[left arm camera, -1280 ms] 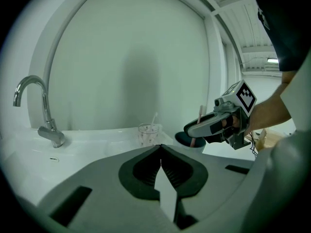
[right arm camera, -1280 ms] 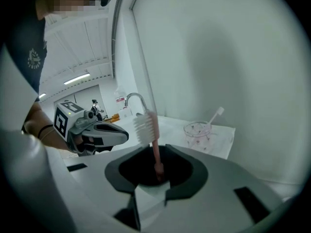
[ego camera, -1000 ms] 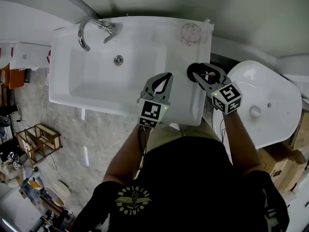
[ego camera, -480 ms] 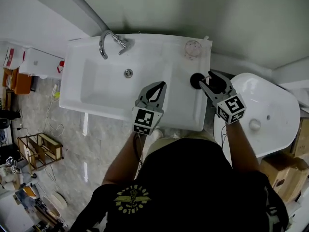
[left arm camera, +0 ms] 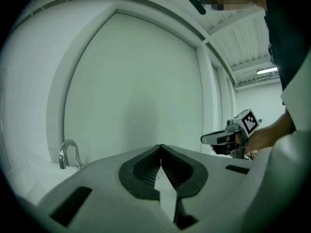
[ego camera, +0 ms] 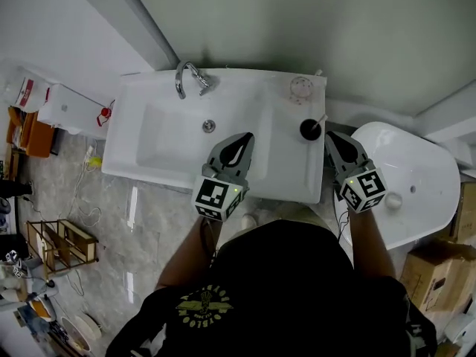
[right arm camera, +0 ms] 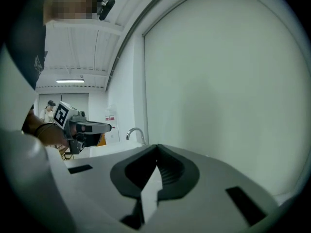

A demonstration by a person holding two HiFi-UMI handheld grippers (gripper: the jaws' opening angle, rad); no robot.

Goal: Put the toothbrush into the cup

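Note:
A black cup (ego camera: 309,131) stands on the right ledge of the white sink (ego camera: 149,162), and the toothbrush (ego camera: 320,120) stands in it with its pale handle leaning to the upper right. My right gripper (ego camera: 329,134) hangs just right of the cup and apart from it. Its jaws have just been closing and now meet with nothing between them (right arm camera: 156,147). Left of the cup, my left gripper (ego camera: 247,135) hovers over the sink's front right part, shut and holding nothing (left arm camera: 160,147). Each gripper shows in the other's view: the right gripper (left arm camera: 206,140) and the left gripper (right arm camera: 108,126).
A chrome faucet (ego camera: 190,76) rises at the back of the basin, with the drain (ego camera: 209,126) below it. A round soap dish (ego camera: 300,88) sits at the back right corner. A white toilet (ego camera: 405,177) stands right of the sink, against a plain wall behind.
My right gripper opened off the toothbrush in the cup, drew back to the cup's right and shut empty. Both grippers rose away from the sink, which now looks smaller.

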